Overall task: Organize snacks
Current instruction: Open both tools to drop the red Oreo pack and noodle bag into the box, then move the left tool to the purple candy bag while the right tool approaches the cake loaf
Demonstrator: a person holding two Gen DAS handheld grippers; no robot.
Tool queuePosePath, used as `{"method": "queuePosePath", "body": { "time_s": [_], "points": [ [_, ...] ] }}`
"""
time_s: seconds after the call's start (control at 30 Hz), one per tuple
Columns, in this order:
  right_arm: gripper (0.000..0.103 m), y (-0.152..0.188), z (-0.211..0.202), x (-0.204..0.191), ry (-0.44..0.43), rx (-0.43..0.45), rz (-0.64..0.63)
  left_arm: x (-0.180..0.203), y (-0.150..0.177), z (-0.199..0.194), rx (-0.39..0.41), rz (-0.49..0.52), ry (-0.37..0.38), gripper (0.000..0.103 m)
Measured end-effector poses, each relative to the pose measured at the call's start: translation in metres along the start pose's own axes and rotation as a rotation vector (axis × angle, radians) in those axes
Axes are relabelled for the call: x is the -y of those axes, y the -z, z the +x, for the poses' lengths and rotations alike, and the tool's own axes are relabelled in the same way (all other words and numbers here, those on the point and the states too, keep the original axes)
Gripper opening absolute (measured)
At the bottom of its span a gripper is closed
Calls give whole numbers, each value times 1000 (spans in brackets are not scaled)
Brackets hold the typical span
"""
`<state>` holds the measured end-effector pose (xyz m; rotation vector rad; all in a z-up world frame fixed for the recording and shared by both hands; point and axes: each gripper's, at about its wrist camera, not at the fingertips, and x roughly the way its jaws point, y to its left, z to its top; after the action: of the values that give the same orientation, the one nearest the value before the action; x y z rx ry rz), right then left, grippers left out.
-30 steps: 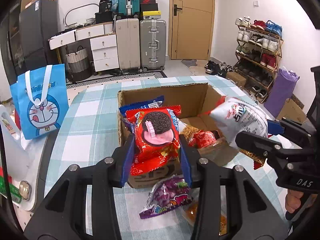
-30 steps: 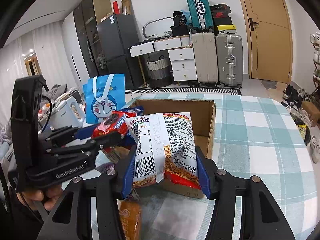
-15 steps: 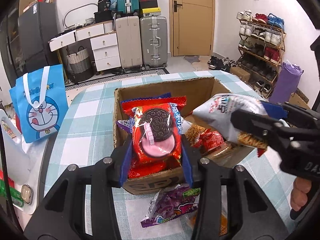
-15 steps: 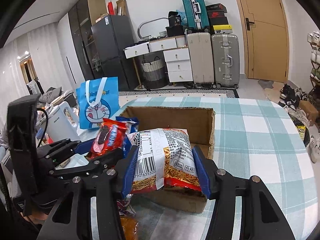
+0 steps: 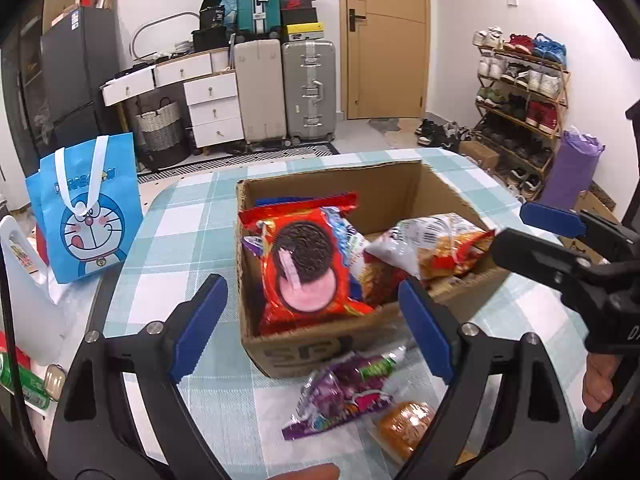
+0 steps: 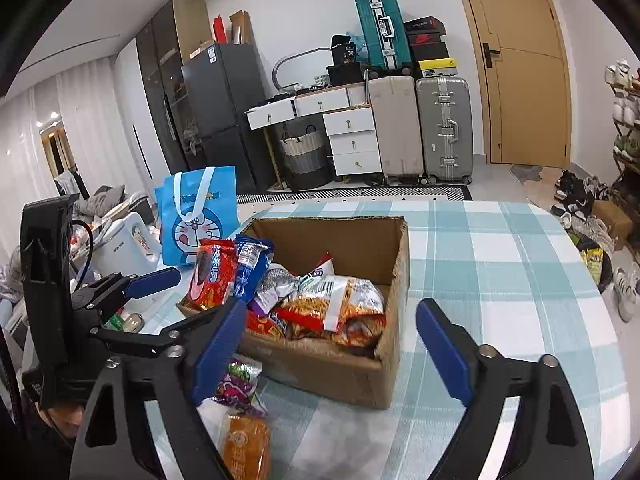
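A cardboard box (image 5: 332,350) (image 6: 396,264) sits on the checked tablecloth. A red cookie pack (image 5: 306,266) (image 6: 212,272) stands upright inside at its left end. A white and orange noodle snack bag (image 5: 430,242) (image 6: 340,306) lies inside to the right. My left gripper (image 5: 312,324) is opening just before the box, and nothing is pressed between its blue pads. My right gripper (image 6: 330,344) is opening too, over the box's near corner, with its pads off the bag. A purple candy bag (image 5: 344,390) (image 6: 236,380) and an orange bun pack (image 5: 404,426) (image 6: 246,444) lie on the cloth in front of the box.
A blue cartoon tote bag (image 5: 86,208) (image 6: 198,212) stands at the table's left edge beside a white kettle (image 6: 128,244). Suitcases (image 5: 284,88), drawers and a door stand behind. A shoe rack (image 5: 520,96) lines the right wall. A person's fingers (image 5: 598,376) hold the right gripper's handle.
Both grippers were shut on snacks and have spread wide. The cookie pack and the noodle bag left the pads and now rest inside the box.
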<state>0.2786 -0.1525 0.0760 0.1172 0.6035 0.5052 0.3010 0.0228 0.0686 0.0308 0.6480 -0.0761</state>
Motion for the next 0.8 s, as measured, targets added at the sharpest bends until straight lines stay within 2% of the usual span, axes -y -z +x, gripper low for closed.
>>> {"method": "queuePosePath", "body": {
  "time_s": [0.07, 0.1, 0.3, 0.67, 0.8],
  "points": [
    [102, 7, -7, 4, 0, 0, 17, -1, 3, -6, -1, -12, 11, 102],
    [102, 10, -11, 6, 1, -2, 26, -3, 5, -9, 5, -20, 13, 103],
    [102, 31, -28, 14, -11, -32, 52, -6, 24, -31, -4, -65, 45, 103],
    [102, 54, -33, 9, -4, -76, 47, -7, 65, -58, -3, -64, 20, 103],
    [102, 58, -32, 5, 2, -88, 45, -11, 77, -60, -25, -70, 10, 103]
  ]
}}
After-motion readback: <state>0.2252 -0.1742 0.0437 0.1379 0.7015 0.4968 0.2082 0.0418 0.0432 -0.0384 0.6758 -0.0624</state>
